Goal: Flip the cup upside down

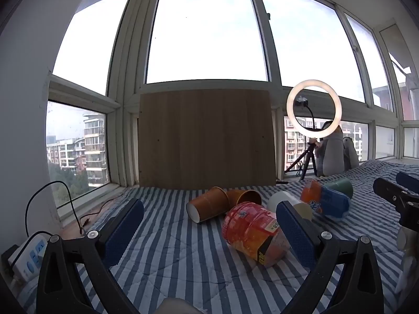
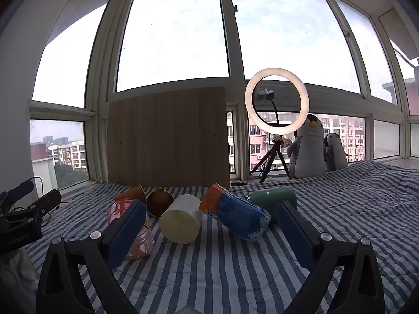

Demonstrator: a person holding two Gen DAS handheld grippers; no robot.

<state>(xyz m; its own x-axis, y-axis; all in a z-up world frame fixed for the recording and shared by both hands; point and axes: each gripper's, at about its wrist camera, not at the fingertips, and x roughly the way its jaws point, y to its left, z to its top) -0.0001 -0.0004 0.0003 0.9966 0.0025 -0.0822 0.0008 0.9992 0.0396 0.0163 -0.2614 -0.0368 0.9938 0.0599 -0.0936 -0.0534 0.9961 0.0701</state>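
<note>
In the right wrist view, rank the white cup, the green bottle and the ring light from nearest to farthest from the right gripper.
From the right gripper:
1. White cup, lying just ahead, slightly left.
2. Green bottle, lying further back, right.
3. Ring light, at the window, farthest.

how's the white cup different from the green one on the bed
The white cup is plain cream-white and wide; the green cup is dark green and carries a small pale sticker. The white cup's open mouth faces the right wrist camera, while the green cup lies crosswise behind the blue-and-orange bottle. Both lie on their sides on the striped bedcover.
</note>
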